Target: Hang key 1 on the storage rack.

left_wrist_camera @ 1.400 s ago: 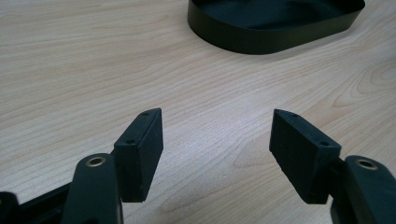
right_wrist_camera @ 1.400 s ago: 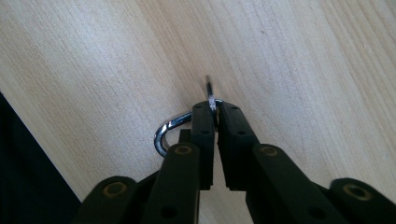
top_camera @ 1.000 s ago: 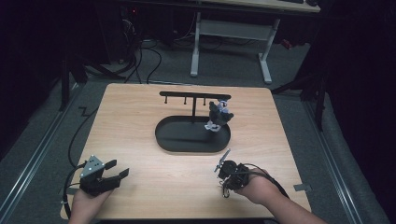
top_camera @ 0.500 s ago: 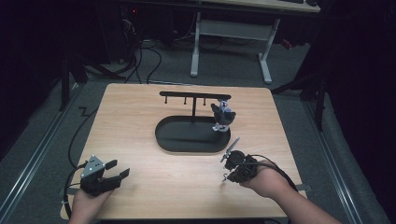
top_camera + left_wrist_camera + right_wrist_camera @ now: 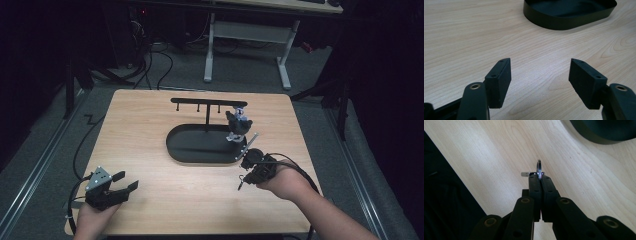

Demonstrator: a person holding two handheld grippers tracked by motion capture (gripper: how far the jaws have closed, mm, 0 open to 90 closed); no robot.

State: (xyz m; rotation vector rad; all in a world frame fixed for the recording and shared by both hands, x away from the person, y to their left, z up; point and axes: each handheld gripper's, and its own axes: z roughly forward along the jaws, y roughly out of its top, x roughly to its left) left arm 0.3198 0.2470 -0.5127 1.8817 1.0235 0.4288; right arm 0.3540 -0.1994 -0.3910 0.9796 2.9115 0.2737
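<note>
right gripper (image 5: 247, 159) has risen off the table (image 5: 150, 130) toward the black tray (image 5: 200, 150) | jaws pinched on a key ring (image 5: 539, 167), ready for hanging | left gripper (image 5: 125, 186) spread, idle

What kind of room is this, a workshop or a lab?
Probably a lab or recording room: a lone wooden table on grey carpet, loose cables on the floor behind, an adjustable desk frame beyond, and dark surroundings lit mainly at the table.
</note>
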